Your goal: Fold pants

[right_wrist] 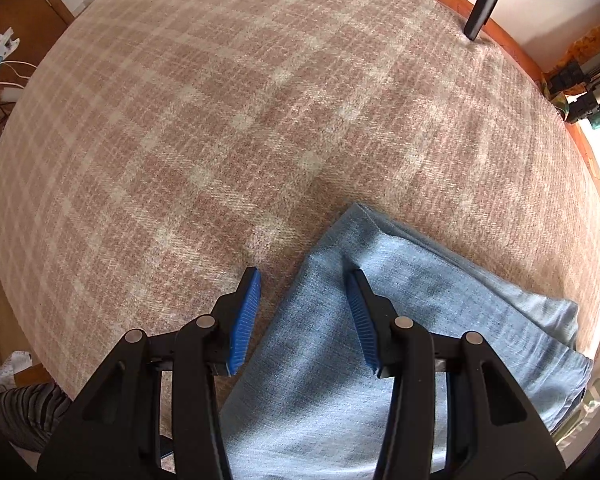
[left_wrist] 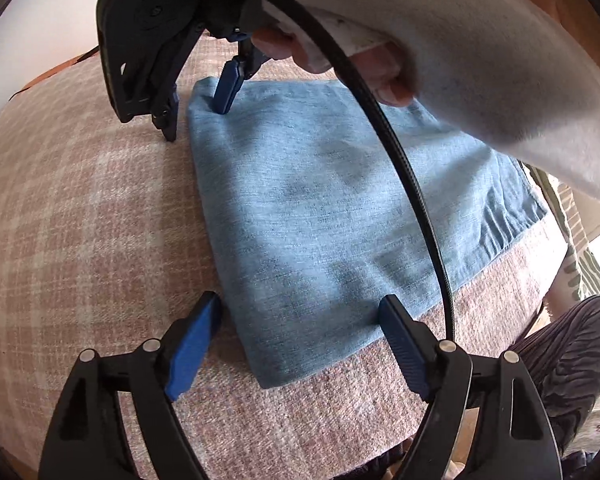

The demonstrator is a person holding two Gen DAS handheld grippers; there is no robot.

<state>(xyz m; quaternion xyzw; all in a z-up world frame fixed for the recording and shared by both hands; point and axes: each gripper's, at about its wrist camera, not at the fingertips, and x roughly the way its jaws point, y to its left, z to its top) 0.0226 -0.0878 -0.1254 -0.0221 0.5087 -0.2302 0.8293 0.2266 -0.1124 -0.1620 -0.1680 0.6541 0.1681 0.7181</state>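
Your left gripper (left_wrist: 300,340) is standing wide, empty, straddling the near corner of the folded denim pants (left_wrist: 320,208), lying flat on the plaid blanket (left_wrist: 80,220). Your right gripper (left_wrist: 198,114), half-open, is bridging the far corner; the pants' long axis is running between both.

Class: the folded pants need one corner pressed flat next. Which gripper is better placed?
Right. The right gripper straddles the pants' far corner, one finger on the cloth; the left gripper hangs open.
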